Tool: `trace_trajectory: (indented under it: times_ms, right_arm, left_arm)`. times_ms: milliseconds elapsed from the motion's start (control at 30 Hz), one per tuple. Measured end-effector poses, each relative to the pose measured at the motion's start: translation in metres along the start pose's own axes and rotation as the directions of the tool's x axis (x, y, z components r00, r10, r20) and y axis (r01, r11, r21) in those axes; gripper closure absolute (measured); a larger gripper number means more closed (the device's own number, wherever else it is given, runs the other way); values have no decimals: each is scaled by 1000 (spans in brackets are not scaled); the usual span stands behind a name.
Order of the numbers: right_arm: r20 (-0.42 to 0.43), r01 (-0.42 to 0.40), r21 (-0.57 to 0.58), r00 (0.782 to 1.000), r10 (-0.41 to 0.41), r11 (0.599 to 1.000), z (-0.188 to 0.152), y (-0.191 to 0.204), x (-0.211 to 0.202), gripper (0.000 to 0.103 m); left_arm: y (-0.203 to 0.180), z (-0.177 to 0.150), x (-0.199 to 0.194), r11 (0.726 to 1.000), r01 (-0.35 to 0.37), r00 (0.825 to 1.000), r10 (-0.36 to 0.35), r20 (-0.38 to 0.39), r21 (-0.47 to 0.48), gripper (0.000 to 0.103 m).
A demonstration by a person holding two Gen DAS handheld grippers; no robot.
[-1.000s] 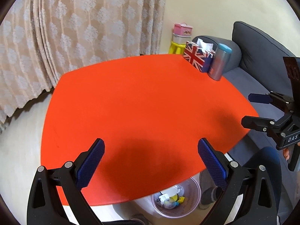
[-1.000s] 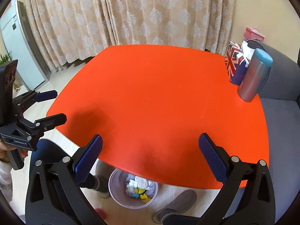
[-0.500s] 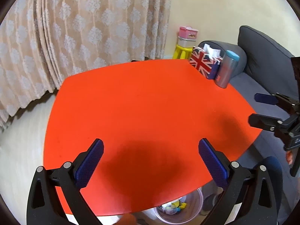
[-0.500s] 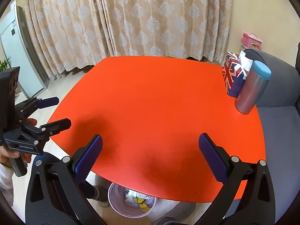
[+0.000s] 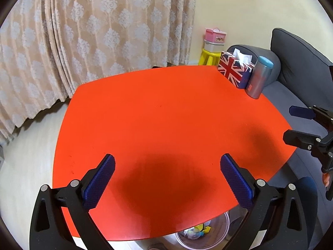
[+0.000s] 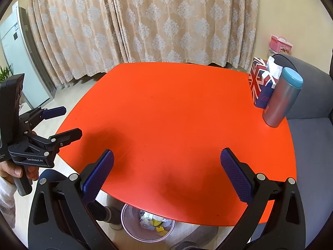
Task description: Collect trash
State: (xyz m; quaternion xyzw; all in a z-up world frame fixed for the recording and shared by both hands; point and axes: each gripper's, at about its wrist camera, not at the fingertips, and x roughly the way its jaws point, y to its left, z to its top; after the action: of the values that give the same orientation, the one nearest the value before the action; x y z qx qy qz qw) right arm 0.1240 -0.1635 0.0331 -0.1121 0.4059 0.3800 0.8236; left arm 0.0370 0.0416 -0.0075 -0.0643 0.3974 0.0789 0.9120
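Left gripper point(image 5: 166, 175): I see fingers wide apart, nothing between them, over the table's near edge.
Right gripper point(image 6: 166, 173): fingers wide apart too, empty, over the near edge.
Table point(image 5: 166, 114): red; bare except its far right corner.
Far right corner: tissue box point(image 5: 235, 70) touching a tumbler point(image 5: 259, 77).
Bin point(image 6: 147, 225): on the floor under the near edge, trash point(image 6: 154, 221) inside.
Sofa point(image 5: 299, 54): right of the table.

A flag-printed tissue box point(image 6: 259, 82) and a tall metal tumbler with a lid point(image 6: 282, 100) are standing together at the far right corner of the rounded orange table point(image 6: 177, 114). A clear round waste bin point(image 6: 147, 226) is sitting on the floor under the near edge, a grey sofa point(image 6: 310, 137) lying to the right.
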Motion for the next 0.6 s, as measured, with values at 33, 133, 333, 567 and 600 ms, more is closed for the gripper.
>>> trace_trajectory:
  times_ms: [33, 133, 333, 567, 600]
  right_arm:
    - [-2, 0, -1, 1000, 0, 1000, 0, 0, 1, 3]
    - [-4, -3, -2, 1000, 3, 1000, 1, 1, 1, 3]
    - [-4, -3, -1, 1000, 3, 1000, 1, 1, 1, 3]
    - [-4, -2, 0, 1000, 2, 1000, 1, 1, 2, 3]
    - [-4, -3, 1, 1000, 3, 1000, 1, 1, 1, 3]
  left_arm:
    - [0, 0, 0, 1000, -2, 1000, 2, -1, 0, 6]
    - [0, 1, 0, 1000, -3, 1000, 2, -3, -8, 6]
    - [-1, 2, 0, 1000, -2, 1000, 2, 1, -7, 6]
    - [-1, 3, -1, 1000, 5, 1000, -4, 9, -5, 6]
    - [-1, 3, -1, 1000, 4, 1000, -4, 9, -4, 6]
